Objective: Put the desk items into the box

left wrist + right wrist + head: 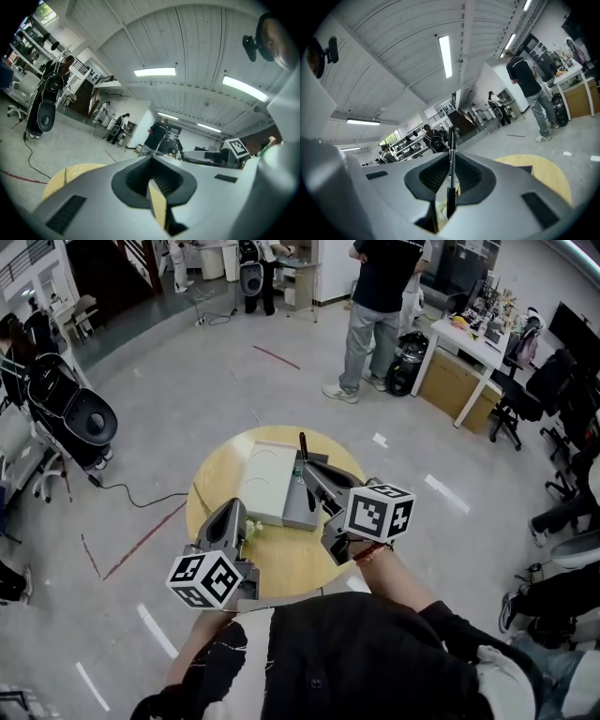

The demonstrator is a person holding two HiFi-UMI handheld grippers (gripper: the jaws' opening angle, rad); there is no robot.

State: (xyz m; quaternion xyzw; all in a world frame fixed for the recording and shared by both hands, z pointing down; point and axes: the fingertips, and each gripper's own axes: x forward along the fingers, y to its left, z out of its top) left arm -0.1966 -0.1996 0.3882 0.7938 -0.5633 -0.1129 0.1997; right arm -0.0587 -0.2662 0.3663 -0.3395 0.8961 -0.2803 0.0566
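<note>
Clamping a black pen [450,159] that sticks out past its jaws, the right hand-held gripper [305,465] hovers over the white and grey box [265,486] on the round yellow tabletop [292,566]; the left hand-held gripper [234,508], jaws together and empty, hangs near the box's near edge.

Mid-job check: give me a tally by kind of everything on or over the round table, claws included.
Claws: 2, the left claw and the right claw
Pens: 1, a black pen clamped in the right claw
Boxes: 1, the box, lying open
Small pale item: 1, too small to identify
Total: 5
</note>
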